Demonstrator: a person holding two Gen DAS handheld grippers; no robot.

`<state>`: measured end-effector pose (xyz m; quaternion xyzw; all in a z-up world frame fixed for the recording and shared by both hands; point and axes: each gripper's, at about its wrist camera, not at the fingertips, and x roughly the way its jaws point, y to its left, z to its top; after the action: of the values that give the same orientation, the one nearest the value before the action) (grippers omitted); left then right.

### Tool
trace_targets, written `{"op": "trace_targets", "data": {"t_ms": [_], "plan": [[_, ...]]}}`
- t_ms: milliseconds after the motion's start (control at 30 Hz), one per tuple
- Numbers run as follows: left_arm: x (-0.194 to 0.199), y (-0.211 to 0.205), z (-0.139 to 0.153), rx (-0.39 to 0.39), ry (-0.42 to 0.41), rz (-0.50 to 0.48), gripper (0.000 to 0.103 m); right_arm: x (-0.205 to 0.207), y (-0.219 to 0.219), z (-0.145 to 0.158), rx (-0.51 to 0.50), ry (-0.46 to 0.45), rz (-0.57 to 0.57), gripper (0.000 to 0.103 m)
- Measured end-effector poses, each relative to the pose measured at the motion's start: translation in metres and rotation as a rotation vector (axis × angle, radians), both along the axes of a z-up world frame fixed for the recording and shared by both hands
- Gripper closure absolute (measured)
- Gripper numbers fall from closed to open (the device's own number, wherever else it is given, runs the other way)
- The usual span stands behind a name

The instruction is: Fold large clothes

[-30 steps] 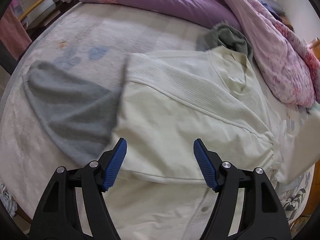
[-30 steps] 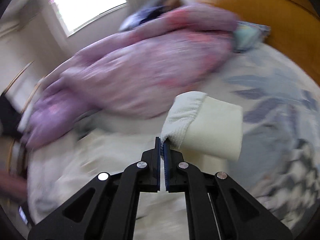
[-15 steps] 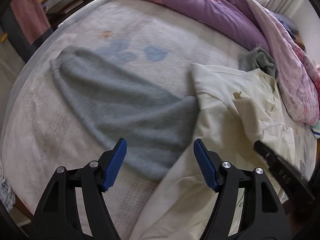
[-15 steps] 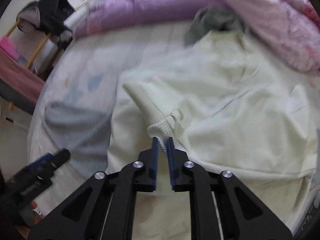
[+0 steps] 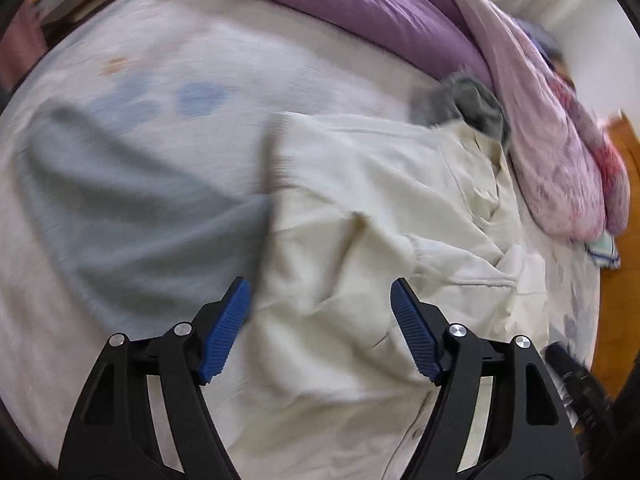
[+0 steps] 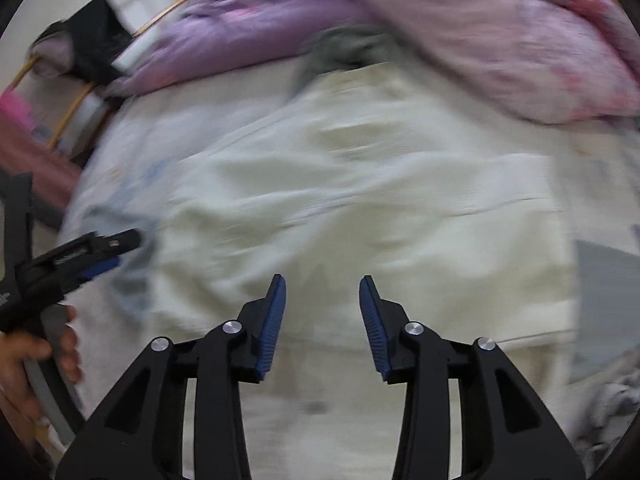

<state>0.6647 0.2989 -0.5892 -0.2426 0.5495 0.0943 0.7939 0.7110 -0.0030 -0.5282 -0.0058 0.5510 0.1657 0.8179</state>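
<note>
- A bed (image 5: 248, 68) with a pale printed sheet fills both views; a purple and pink quilt (image 5: 400, 4) is heaped along its far side, and a wooden board (image 5: 624, 184) shows at the far right of the left wrist view.
- A cream garment (image 5: 360, 216) lies spread and rumpled across the middle of the bed, one sleeve cuff folded in over its right part.
- A grey garment (image 5: 120, 216) lies flat to the left of it, its edge tucked under the cream one.
- A small dark grey cloth (image 5: 468, 100) sits bunched at the far edge of the cream garment, against the quilt.
- The left gripper (image 5: 320, 320) hangs over the near left part of the cream garment, jaws wide apart, holding nothing.
- The right gripper (image 6: 322, 320) hangs over the garment's near middle, jaws parted and empty.
- Both views are blurred.
- In the right wrist view a hand (image 6: 28, 356) at the left edge holds the other tool.
</note>
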Motion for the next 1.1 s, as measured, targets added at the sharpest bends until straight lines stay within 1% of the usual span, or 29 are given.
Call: {"op": "trace_targets", "data": {"t_ms": [67, 133, 200, 233, 267, 300, 333, 367, 433, 500, 533, 600, 633, 700, 767, 800, 833, 900, 967, 1000, 1033, 1067, 1100], "plan": [[0.023, -0.015, -0.012, 0.020, 0.016, -0.074, 0.029, 0.018, -0.037, -0.005, -0.018, 0.009, -0.069, 0.064], [0.038, -0.023, -0.022, 0.052, 0.033, -0.096, 0.029, 0.031, -0.066, -0.008, -0.033, 0.018, -0.117, 0.063], [0.051, -0.025, -0.036, 0.039, 0.063, -0.105, 0.031, 0.042, -0.093, -0.013, -0.022, 0.031, -0.167, 0.062], [0.055, -0.028, -0.042, 0.049, 0.076, -0.116, 0.038, 0.049, -0.105, -0.018, -0.005, 0.050, -0.197, 0.061], [0.057, -0.031, -0.046, 0.062, 0.078, -0.138, 0.070, 0.056, -0.116, -0.024, 0.018, 0.077, -0.225, 0.060], [0.060, -0.036, -0.052, 0.134, 0.113, -0.164, 0.089, 0.060, -0.122, -0.029, 0.030, 0.091, -0.250, 0.060], [0.060, -0.037, -0.055, 0.160, 0.126, -0.175, 0.093, 0.067, -0.132, -0.034, 0.049, 0.107, -0.282, 0.060], [0.058, -0.035, -0.054, 0.157, 0.118, -0.169, 0.096, 0.072, -0.137, -0.039, 0.073, 0.125, -0.295, 0.060], [0.050, -0.025, -0.044, 0.167, 0.099, -0.116, 0.099, 0.081, -0.143, -0.045, 0.102, 0.148, -0.308, 0.060], [0.039, -0.011, -0.035, 0.175, 0.088, -0.072, 0.099, 0.090, -0.145, -0.052, 0.129, 0.170, -0.316, 0.060], [0.036, -0.006, -0.035, 0.178, 0.093, -0.067, 0.099, 0.095, -0.146, -0.055, 0.122, 0.178, -0.319, 0.061], [0.031, 0.003, -0.038, 0.154, 0.101, -0.054, 0.099, 0.100, -0.148, -0.058, 0.096, 0.187, -0.324, 0.061], [0.031, 0.004, -0.042, 0.156, 0.109, -0.055, 0.099, 0.104, -0.150, -0.065, 0.103, 0.203, -0.330, 0.061], [0.032, 0.003, -0.047, 0.181, 0.126, -0.056, 0.099, 0.110, -0.154, -0.081, 0.115, 0.252, -0.342, 0.061], [0.033, 0.003, -0.051, 0.180, 0.133, -0.037, 0.098, 0.114, -0.160, -0.109, 0.126, 0.335, -0.364, 0.063], [0.033, 0.004, -0.054, 0.180, 0.138, -0.018, 0.096, 0.115, -0.161, -0.118, 0.133, 0.360, -0.363, 0.062], [0.034, 0.006, -0.056, 0.179, 0.139, -0.002, 0.094, 0.117, -0.161, -0.122, 0.135, 0.363, -0.359, 0.063], [0.033, 0.011, -0.059, 0.159, 0.147, 0.003, 0.092, 0.121, -0.160, -0.120, 0.120, 0.371, -0.341, 0.061], [0.034, 0.015, -0.055, 0.143, 0.143, -0.019, 0.092, 0.123, -0.161, -0.115, 0.117, 0.393, -0.337, 0.060], [0.034, 0.019, -0.050, 0.106, 0.133, -0.026, 0.092, 0.125, -0.164, -0.109, 0.134, 0.406, -0.338, 0.059], [0.035, 0.025, -0.044, 0.064, 0.114, -0.030, 0.090, 0.128, -0.167, -0.102, 0.160, 0.402, -0.337, 0.057], [0.036, 0.033, -0.034, 0.020, 0.088, -0.024, 0.076, 0.131, -0.170, -0.095, 0.181, 0.388, -0.336, 0.056], [0.038, 0.040, -0.028, 0.011, 0.070, -0.010, 0.050, 0.135, -0.174, -0.089, 0.186, 0.371, -0.338, 0.054]]}}
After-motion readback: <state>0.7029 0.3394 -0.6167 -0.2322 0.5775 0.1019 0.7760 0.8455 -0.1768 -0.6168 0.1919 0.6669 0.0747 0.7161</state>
